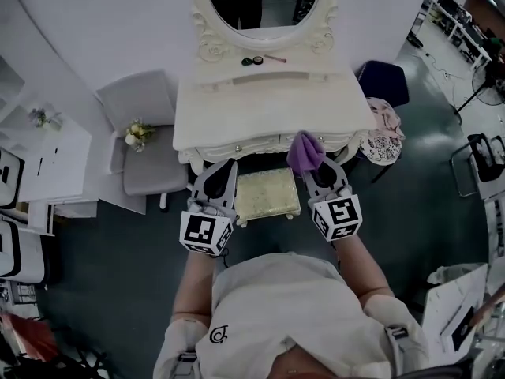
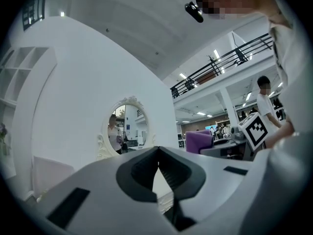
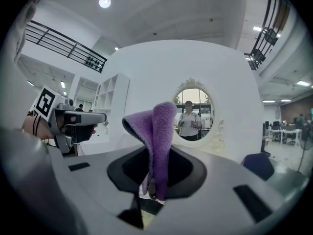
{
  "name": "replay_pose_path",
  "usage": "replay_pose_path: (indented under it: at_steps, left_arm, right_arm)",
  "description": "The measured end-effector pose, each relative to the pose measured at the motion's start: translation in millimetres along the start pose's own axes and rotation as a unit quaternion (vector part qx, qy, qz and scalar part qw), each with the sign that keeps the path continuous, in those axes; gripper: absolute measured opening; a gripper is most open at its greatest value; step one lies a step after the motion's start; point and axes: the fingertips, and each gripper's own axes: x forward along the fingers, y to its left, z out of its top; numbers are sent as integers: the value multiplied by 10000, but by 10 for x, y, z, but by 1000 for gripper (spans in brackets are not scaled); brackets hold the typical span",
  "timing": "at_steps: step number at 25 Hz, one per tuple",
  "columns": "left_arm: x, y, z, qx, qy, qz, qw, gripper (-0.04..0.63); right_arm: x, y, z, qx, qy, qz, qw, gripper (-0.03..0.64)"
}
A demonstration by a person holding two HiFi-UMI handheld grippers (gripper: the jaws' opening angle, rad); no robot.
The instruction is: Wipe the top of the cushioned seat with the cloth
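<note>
Now right tongs (image 1: 314, 166) clamp cloth (image 1: 304, 151); left tongs (image 1: 224, 166) together, empty; dressing table (image 1: 268, 113) beyond cushioned seat (image 1: 268, 197).

The cushioned seat (image 1: 267, 196) sits between the left gripper (image 1: 223, 168) and the right gripper (image 1: 319, 169). The table (image 1: 272, 109) stands just ahead of both, with the mirror (image 1: 264, 2) behind it. The cloth (image 1: 304, 151) is in the right gripper's jaws. A chair (image 1: 146, 140) stands off to the left gripper's left.

Dressing table (image 1: 268, 105) — 1 round case (image 1: 252, 60), 1 thin stick (image 1: 274, 58) on top; cushioned seat (image 1: 267, 196) on floor (image 1: 118, 251).
</note>
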Motion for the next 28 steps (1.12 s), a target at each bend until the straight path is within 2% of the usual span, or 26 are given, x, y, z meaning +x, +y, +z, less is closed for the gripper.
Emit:
replay_pose_path:
  at_steps: [8, 28]
  left_arm:
    - [51, 31, -9, 67, 38, 61, 10000, 12]
    - [84, -44, -74, 56, 174, 21, 9998, 12]
  right_arm:
    - [95, -17, 90, 150, -158, 88, 9997, 74]
    - [154, 56, 92, 44, -52, 299, 9995, 72]
